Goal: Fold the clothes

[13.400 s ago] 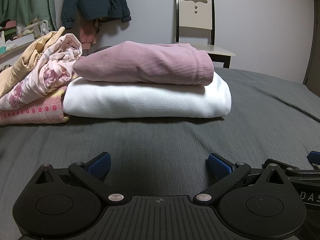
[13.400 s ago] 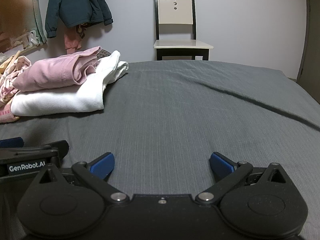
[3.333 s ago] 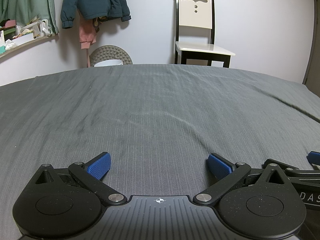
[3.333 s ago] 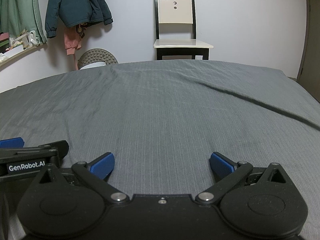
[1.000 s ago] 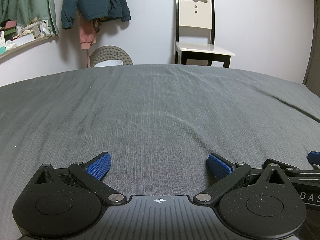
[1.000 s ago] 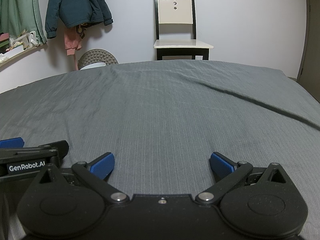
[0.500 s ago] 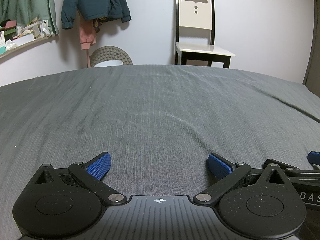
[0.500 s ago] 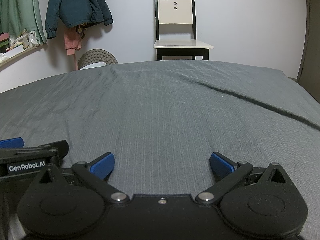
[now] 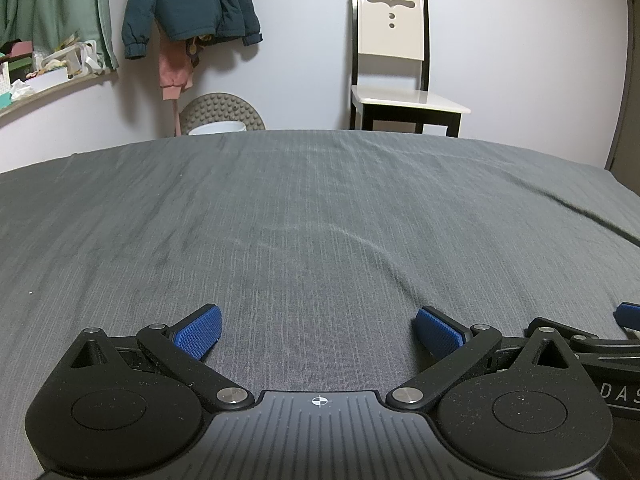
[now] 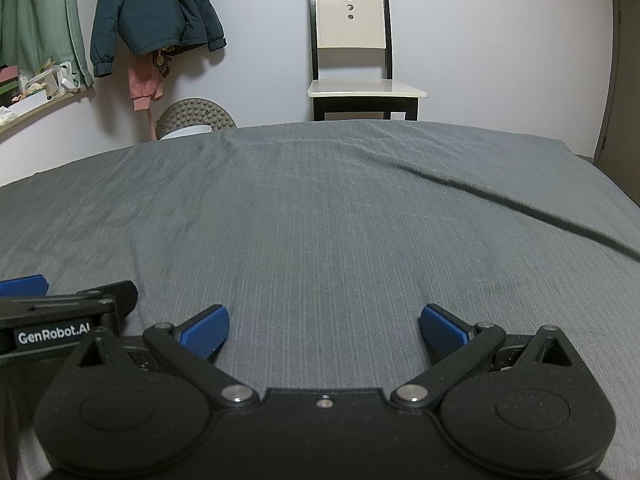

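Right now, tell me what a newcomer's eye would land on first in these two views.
First the wide grey bedspread that fills the middle of both views, with no garment lying on it. Then the left gripper and right gripper, both open, low at the near edge, side by side. Against the far wall stand a cream chair and, to its left, a dark teal jacket hanging.

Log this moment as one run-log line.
left gripper: open, holding nothing | right gripper: open, holding nothing | grey bedspread: no clothes in view | chair: by far wall
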A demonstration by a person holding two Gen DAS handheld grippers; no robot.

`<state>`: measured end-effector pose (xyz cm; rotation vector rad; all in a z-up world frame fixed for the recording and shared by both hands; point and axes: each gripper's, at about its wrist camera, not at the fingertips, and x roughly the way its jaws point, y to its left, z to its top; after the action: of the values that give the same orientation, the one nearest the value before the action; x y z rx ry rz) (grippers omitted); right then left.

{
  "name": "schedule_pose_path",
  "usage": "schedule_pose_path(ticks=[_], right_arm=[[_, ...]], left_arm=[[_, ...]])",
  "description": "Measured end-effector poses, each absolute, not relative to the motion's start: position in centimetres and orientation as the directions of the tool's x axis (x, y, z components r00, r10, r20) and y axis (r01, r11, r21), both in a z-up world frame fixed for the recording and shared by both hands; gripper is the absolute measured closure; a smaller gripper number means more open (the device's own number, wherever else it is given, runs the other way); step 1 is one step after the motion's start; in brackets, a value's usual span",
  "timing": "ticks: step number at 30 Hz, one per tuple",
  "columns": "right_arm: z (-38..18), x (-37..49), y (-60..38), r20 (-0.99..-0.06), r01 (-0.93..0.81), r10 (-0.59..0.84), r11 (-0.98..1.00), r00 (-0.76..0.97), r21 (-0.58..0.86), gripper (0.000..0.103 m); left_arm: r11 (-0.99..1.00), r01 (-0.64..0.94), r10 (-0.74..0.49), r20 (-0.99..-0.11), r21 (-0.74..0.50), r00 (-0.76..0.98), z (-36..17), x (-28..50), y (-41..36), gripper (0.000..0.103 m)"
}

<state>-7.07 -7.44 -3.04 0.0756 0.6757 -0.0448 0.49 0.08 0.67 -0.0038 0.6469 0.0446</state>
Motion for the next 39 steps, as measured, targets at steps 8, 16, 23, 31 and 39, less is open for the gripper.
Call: schedule_pose_path(ticks=[8, 16, 23, 31, 39], right_arm=[[-3.12, -7.0, -7.38, -0.622, 0.065, -0.017, 0.996, 0.783, 0.055, 0.0], [-3.19, -7.2, -7.33, -0.62, 0.064, -0.015, 0.996, 0.784, 0.057, 0.0], [-3.22, -7.1, -7.29, -0.626, 0.064, -0.016, 0.996, 0.78, 0.055, 0.0], [-3.21, -7.15, -7.28, -0.628, 0.064, -0.016, 0.996, 0.778, 0.054, 0.0], [-3.21, -7.17, -7.35, -0.628, 0.064, -0.016, 0.996, 0.778, 0.054, 0.0]], left_arm=[[0.999, -0.044, 0.042, -0.603, 0.01, 0.797, 0.56, 0.49, -0.09, 0.0], [0.999, -0.046, 0.043, -0.603, 0.012, 0.796, 0.74, 0.49, 0.0, 0.0], [0.999, -0.046, 0.044, -0.606, 0.012, 0.795, 0.77, 0.5, -0.05, 0.0], [0.999, -0.046, 0.044, -0.607, 0.011, 0.794, 0.86, 0.5, 0.09, 0.0], [0.999, -0.052, 0.049, -0.607, 0.012, 0.793, 0.92, 0.49, 0.17, 0.0]])
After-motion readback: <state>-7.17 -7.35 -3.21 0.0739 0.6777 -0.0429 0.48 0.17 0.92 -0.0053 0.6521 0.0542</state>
